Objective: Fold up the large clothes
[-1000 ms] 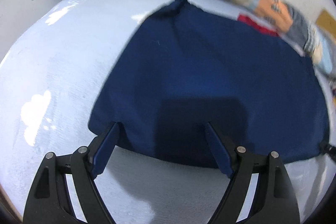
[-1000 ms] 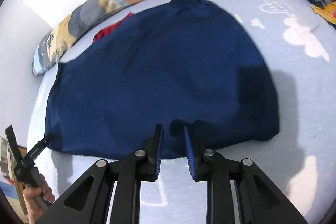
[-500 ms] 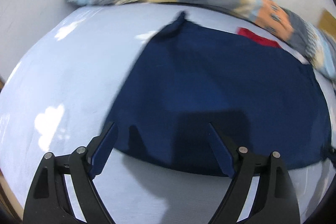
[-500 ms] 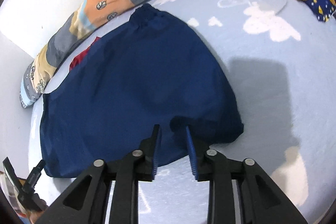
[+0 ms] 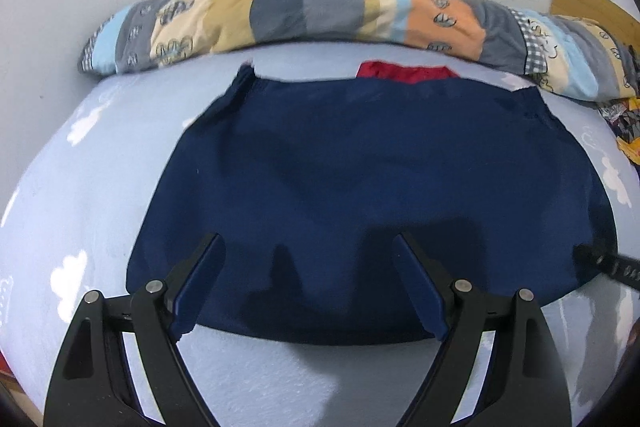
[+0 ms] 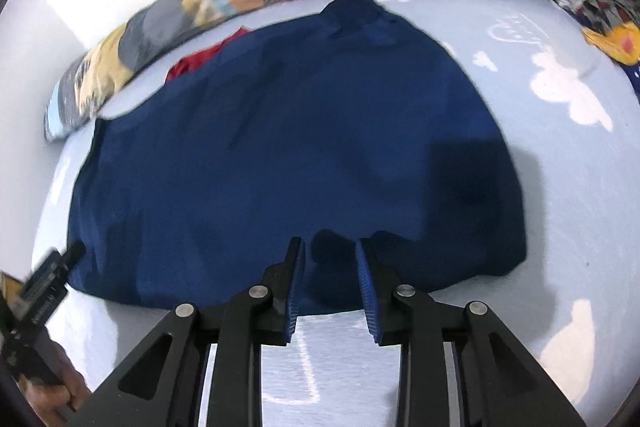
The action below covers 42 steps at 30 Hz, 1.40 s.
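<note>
Navy garment (image 5: 372,195) flat on cloud-print sheet (image 5: 100,187); both grippers apart

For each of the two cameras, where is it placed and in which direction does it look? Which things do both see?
Left wrist: sits on the left gripper, looking forward over the navy garment toward the patchwork pillow by the wall; its own fingers show wide apart.
Right wrist: sits on the right gripper, facing the garment's right part; its fingers show with a narrow gap, plus the left gripper in the person's hand at lower left.
Shared: garment, pillow, red cloth, cloud-print sheet.
</note>
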Available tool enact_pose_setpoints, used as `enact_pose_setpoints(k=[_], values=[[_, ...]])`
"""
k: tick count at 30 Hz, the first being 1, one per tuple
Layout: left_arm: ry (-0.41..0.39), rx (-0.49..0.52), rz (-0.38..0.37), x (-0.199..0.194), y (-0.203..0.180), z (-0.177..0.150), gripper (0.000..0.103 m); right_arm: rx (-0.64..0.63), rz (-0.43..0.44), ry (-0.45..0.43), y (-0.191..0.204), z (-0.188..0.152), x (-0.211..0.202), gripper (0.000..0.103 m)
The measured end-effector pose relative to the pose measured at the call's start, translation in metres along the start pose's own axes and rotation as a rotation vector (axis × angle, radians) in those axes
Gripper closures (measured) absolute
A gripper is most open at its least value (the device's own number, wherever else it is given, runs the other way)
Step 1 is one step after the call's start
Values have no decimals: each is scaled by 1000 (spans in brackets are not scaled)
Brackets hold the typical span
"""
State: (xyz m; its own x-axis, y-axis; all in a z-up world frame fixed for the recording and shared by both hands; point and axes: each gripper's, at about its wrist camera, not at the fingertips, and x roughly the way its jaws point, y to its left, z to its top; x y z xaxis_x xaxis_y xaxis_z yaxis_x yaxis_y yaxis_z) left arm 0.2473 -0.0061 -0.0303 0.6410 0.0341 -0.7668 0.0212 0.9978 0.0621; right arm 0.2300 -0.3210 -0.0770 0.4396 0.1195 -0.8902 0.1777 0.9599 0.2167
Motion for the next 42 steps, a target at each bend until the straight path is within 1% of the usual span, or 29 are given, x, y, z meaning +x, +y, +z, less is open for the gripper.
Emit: enact_pose_setpoints(k=[2, 3, 10, 14, 17, 23, 26, 31, 42], values=[[-18, 5, -7, -4, 1, 1, 17, 14, 12, 25, -4, -1, 6, 74], [-28, 7, -3, -5, 0, 2, 17, 15, 9, 28, -5, -1, 7, 76], [-87, 36, -3, -15, -6, 4, 17, -1, 27, -10, 0, -3, -5, 73], [-129, 66, 14, -22, -9, 4, 17, -21, 3, 11, 1, -5, 1, 73], [-143, 79, 15, -25, -11, 4, 17, -24, -2, 16, 2, -5, 2, 74], [-150, 97, 8, -25, -14, 3, 17, -64, -8, -28, 11, -5, -6, 73], [-155, 109, 16, -26, -16, 3, 16, -86, -17, -25, 15, -5, -5, 73], [-155, 110, 18, -26, -17, 3, 17, -94, -35, 5, 14, -6, 3, 73], [-185, 127, 17, -31, -20, 3, 17, -79, -31, -8, 12, -5, -1, 73]])
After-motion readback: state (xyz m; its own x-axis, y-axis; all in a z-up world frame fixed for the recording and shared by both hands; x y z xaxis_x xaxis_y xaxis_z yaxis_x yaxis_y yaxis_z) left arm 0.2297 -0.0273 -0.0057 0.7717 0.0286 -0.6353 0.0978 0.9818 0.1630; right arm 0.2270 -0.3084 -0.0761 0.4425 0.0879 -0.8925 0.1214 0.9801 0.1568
